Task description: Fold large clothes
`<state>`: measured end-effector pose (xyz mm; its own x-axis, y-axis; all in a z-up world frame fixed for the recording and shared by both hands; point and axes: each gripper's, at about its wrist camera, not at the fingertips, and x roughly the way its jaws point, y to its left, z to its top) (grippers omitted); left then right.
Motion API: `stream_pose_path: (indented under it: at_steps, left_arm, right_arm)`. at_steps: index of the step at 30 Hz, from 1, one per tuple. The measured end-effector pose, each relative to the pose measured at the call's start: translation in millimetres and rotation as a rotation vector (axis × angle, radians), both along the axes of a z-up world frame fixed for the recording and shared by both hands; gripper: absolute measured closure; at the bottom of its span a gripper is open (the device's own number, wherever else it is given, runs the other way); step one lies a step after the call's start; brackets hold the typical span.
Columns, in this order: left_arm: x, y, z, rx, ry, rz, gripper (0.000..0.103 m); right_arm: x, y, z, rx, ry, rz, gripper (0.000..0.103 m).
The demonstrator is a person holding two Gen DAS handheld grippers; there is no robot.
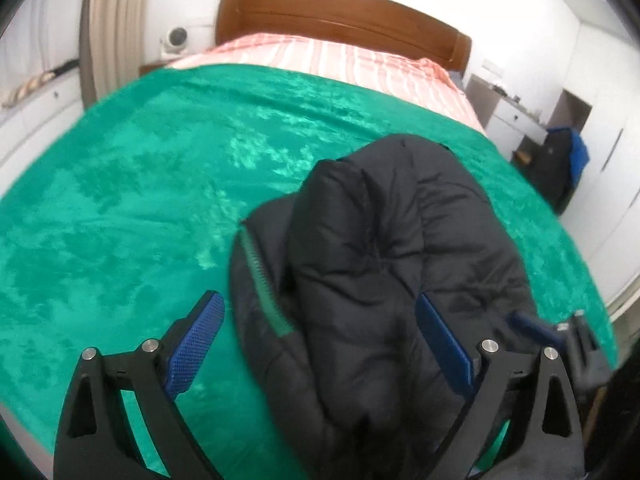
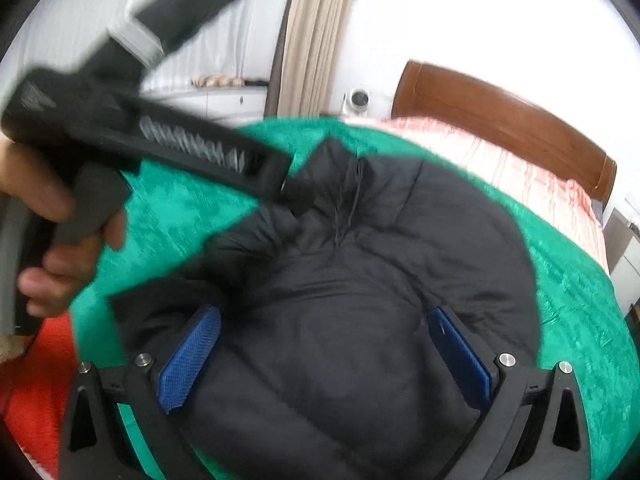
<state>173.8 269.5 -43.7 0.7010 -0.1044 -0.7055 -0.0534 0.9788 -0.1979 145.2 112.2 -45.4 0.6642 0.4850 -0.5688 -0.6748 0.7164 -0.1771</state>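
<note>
One black puffer jacket [image 1: 384, 264] lies bunched on the green blanket [image 1: 132, 200] covering the bed, toward its near right side, with a green zipper strip along its left edge. My left claw [image 1: 320, 336] stands wide above it, blue pads clear of the fabric. My right claw [image 2: 324, 356] is spread wide too, straddling the jacket's bulk; whether its pads touch the cloth I can't quite tell. A wooden headboard [image 1: 340, 12] stands beyond.
</note>
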Motion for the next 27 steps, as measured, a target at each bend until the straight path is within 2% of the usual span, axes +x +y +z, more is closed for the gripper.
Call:
stream_pose_path:
  at_steps: [5,13,16,17,18,21,23,25,27]
  left_arm:
    - [-14,-4,14,0.087,-0.013,0.048,0.006]
    - [-17,-9,22,0.165,-0.015,0.075,0.006]
    - [-17,-9,22,0.147,-0.002,0.066,0.006]
    - [-16,-8,21,0.118,0.005,0.054,0.006]
    - [-14,-3,17,0.049,0.016,0.025,0.006]
    - [-6,22,-1,-0.238,0.082,-0.037,0.006]
    - [-1,39,-18,-0.389,0.134,-0.047,0.006]
    - [5,48,-32,-0.454,0.181,-0.064,0.006]
    - [9,50,-45,-0.474,0.211,-0.094,0.006]
  right_arm:
    - [-26,-20,19,0.010,-0.049,0.018,0.000]
    - [-29,-44,8,0.069,0.014,-0.042,0.000]
    - [-29,-51,4,0.077,0.037,-0.054,0.000]
    - [-30,-52,4,0.081,0.043,-0.056,0.000]
    - [-29,-57,5,0.092,0.054,-0.059,0.000]
    - [-27,-77,8,0.129,0.077,-0.089,0.000]
    - [-24,-94,12,0.159,0.095,-0.123,0.000]
    - [-17,-116,12,0.193,0.121,-0.170,0.000]
    - [-4,-140,11,0.236,0.167,-0.229,0.000]
